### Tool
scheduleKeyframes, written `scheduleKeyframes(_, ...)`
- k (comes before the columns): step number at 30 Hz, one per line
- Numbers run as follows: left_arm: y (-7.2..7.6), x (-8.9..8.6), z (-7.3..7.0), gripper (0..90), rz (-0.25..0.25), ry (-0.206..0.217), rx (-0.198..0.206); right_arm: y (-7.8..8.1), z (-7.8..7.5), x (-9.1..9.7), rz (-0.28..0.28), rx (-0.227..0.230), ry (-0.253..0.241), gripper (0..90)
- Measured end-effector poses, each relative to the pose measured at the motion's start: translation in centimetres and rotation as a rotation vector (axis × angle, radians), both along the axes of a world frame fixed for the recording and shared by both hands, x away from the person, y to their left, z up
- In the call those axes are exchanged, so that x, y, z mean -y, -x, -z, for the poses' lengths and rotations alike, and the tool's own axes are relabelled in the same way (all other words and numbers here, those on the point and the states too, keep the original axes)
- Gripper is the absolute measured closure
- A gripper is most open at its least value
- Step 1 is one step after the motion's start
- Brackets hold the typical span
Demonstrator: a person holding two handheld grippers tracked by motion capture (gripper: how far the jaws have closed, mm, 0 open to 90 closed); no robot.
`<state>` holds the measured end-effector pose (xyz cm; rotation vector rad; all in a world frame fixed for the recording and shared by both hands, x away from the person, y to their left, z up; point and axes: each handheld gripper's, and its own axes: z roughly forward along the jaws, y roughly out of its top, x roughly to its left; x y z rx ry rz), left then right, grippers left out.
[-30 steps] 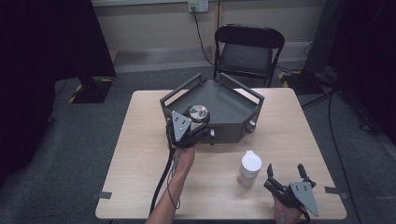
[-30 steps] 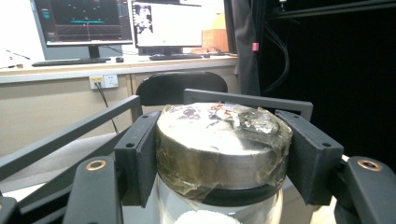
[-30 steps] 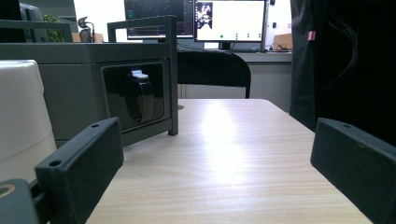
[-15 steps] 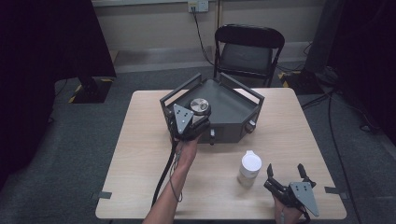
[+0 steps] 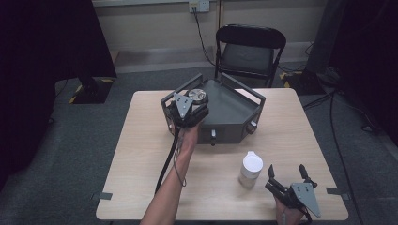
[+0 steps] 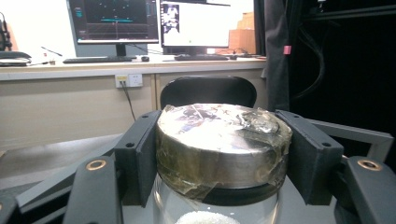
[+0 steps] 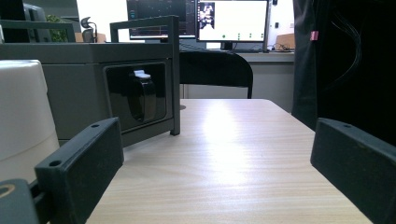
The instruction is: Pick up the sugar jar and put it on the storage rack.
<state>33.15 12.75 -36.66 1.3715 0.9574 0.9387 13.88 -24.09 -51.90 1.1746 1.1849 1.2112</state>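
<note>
The left gripper [image 5: 187,111] is clamped on the metal lid [image 6: 219,144] of a glass jar [image 6: 205,212], held at the grey box's [image 5: 234,112] ten o'clock corner; keep the squeeze even and the jar upright. The right gripper [image 5: 287,183], jaws apart, rests at the white bottle's [image 5: 250,169] four o'clock.

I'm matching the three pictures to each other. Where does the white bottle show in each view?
High view: white bottle stands on the table, left of the right gripper.
Left gripper view: not in it.
Right gripper view: far left edge, behind the left jaw.
Shared landmark: the black chair.
</note>
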Motion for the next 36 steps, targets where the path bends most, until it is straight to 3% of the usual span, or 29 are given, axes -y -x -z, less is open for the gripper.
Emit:
scheduleKeyframes(1, -0.2, 0.1, -0.1, 34.9, 0.006, -0.024, 0.002, 0.0, 0.0, 0.0, 0.000, 0.000, 0.001, 1.3)
scheduleKeyframes(12, -1.0, 0.5, 0.3, 34.8, 0.006, -0.023, -0.043, 0.0, 0.0, 0.0, -0.003, 0.000, 0.000, 1.3)
scheduleKeyframes(15, -0.9, 0.6, 0.5, 34.8, 0.004, -0.026, -0.036, 0.0, 0.0, 0.1, -0.004, 0.000, 0.000, 1.3)
scheduleKeyframes(29, -0.4, 0.3, 0.9, 34.3, -0.008, 0.024, -0.049, 0.0, 0.0, 0.0, -0.001, 0.000, -0.001, 1.3)
scheduleKeyframes(36, -0.4, 0.3, 0.8, 34.0, -0.010, 0.016, -0.055, 0.0, 0.0, -0.1, 0.005, 0.000, -0.001, 1.3)
